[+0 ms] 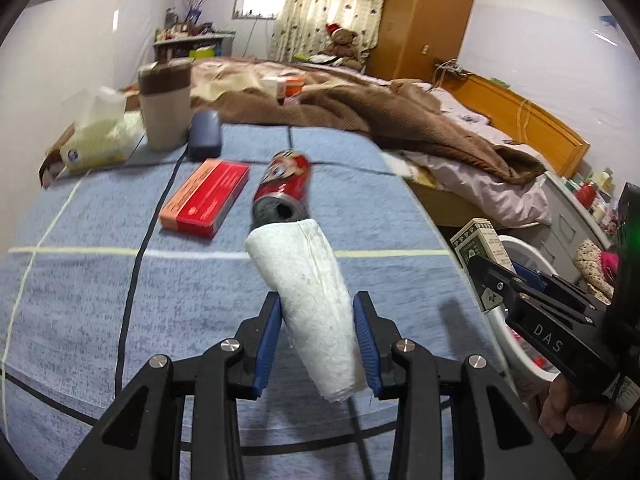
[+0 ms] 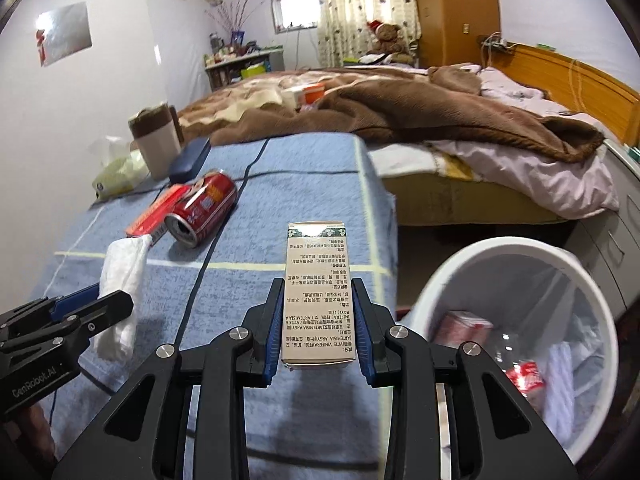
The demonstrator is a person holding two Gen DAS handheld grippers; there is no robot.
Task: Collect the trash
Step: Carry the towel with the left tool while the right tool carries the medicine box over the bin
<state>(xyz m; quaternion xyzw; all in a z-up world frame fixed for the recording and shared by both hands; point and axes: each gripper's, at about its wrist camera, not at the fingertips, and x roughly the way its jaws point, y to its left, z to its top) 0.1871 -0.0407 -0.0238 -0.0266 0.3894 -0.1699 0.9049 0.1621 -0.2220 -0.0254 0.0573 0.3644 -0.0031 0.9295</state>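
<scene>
My left gripper (image 1: 319, 324) is shut on a rolled white paper towel (image 1: 308, 292) and holds it above the blue cloth-covered table (image 1: 120, 280); the towel also shows in the right wrist view (image 2: 122, 276). My right gripper (image 2: 316, 316) is shut on a tall beige carton (image 2: 318, 292) with printed text, near the table's right edge; the carton also shows in the left wrist view (image 1: 482, 250). A crushed red can (image 1: 285, 184) lies on the table beside a flat red box (image 1: 206, 198). A white trash bin (image 2: 500, 256) stands to the right, below the table, with trash inside.
At the table's far left stand a tissue pack (image 1: 98, 136), a beige cup with a brown lid (image 1: 165, 108) and a dark blue case (image 1: 205, 134). A black cable (image 1: 140, 248) runs across the cloth. A bed with a brown blanket (image 1: 380, 112) lies behind.
</scene>
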